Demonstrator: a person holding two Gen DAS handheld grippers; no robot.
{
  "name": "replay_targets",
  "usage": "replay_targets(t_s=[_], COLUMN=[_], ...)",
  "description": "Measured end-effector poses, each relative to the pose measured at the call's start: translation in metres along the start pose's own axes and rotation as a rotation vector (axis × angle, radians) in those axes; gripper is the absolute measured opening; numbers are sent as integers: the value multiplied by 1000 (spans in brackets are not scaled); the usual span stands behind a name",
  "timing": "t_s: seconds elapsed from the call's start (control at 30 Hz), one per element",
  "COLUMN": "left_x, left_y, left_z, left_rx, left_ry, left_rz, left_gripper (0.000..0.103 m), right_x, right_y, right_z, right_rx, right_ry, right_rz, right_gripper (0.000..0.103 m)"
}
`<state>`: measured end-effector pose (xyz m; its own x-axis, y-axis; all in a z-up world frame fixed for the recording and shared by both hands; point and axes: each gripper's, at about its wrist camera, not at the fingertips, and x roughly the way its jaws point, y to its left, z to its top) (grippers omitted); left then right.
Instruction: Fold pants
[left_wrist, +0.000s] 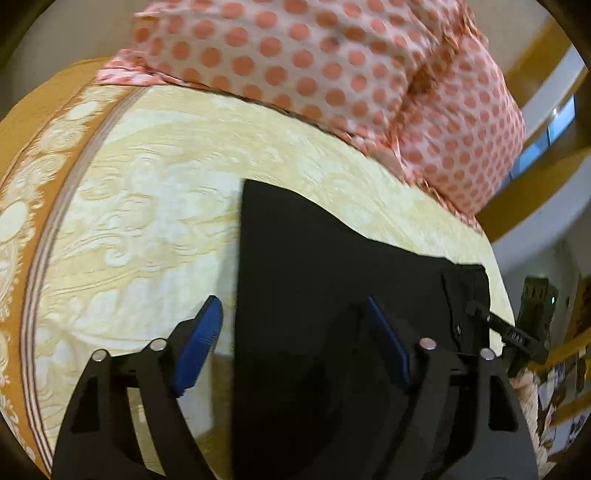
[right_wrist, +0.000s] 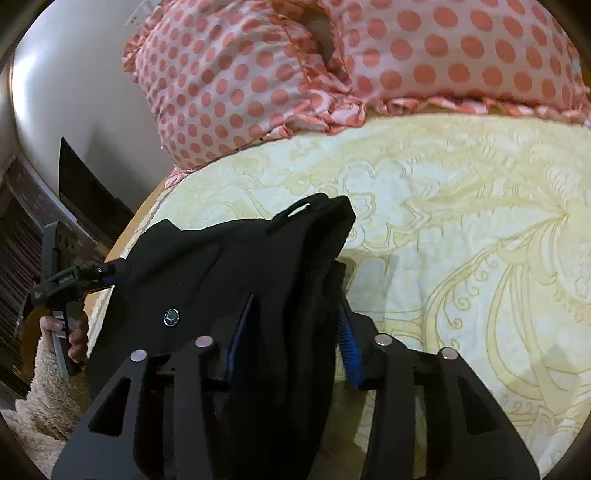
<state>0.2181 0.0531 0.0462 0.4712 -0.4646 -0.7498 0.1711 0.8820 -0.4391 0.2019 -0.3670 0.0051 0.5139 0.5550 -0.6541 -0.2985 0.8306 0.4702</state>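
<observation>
In the left wrist view, the left gripper (left_wrist: 293, 345) stands nearest with its blue-padded fingers (left_wrist: 199, 347) spread wide and holding nothing. One finger is over the bedspread, the other over the dark cloth. Under and just beyond them lie the black pants (left_wrist: 314, 258), spread fairly flat on the bed (left_wrist: 147, 184), with a straight edge running away from the camera between the two fingers. At the far right corner of the cloth, the right gripper (left_wrist: 476, 308) meets the waistband edge.

In the right wrist view, the right gripper's own fingers (right_wrist: 240, 332) are drawn in on a bunched fold of the pants that fills the gap between them, so it is grasping the garment. The cloth there is lifted and rumpled. A metal button (right_wrist: 171, 317) shows just left of the fingers, and a belt loop (right_wrist: 295, 210) sits at the top of the bunch. Off to the left, the other gripper's tip touches a corner of the waistband, with the person's hand (right_wrist: 70, 332) around its handle. A fluffy cream fabric (right_wrist: 48, 387) is below that hand.

Beyond the pants the cream and yellow patterned bedspread stretches on. At its far end rest pink pillows (right_wrist: 240, 92) with coral dots and ruffled edges, against a pale wall (right_wrist: 74, 92).
</observation>
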Motion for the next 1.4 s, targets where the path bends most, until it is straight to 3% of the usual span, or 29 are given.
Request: replay_targets(t_s=[0.1, 0.2, 0.27, 0.47, 0.83, 1.0, 1.13, 1.2, 1.4], left_x=[6, 0, -5, -11, -15, -7, 9, 25, 83], left_y=[-13, -24, -26, -31, -52, -75, -81, -80, -55], left_z=[-4, -9, -10, -8, 27, 72, 107, 121, 128], left_rx=[60, 96, 122, 143, 173, 232, 222, 217, 156], left_ry=[3, -36, -53, -68, -100, -179, -235, -234, -112], left_rz=[42, 82, 89, 102, 140, 187, 176, 180, 238], left_gripper=[71, 44, 28, 10, 8, 8, 8, 9, 13], right_x=[0, -7, -7, -8, -15, -20, -14, 0, 57], right_y=[4, 19, 21, 22, 40, 39, 24, 11, -32], right_z=[0, -3, -3, -2, 46, 86, 116, 124, 126], right_rx=[-19, -97, -114, -104, -183, -234, -231, -197, -59], right_ry=[1, -34, -38, -55, -112, -207, -284, -262, -87], right_rz=[22, 37, 23, 28, -14, -73, -118, -129, -198], right_gripper=[43, 26, 24, 21, 18, 17, 17, 17, 18])
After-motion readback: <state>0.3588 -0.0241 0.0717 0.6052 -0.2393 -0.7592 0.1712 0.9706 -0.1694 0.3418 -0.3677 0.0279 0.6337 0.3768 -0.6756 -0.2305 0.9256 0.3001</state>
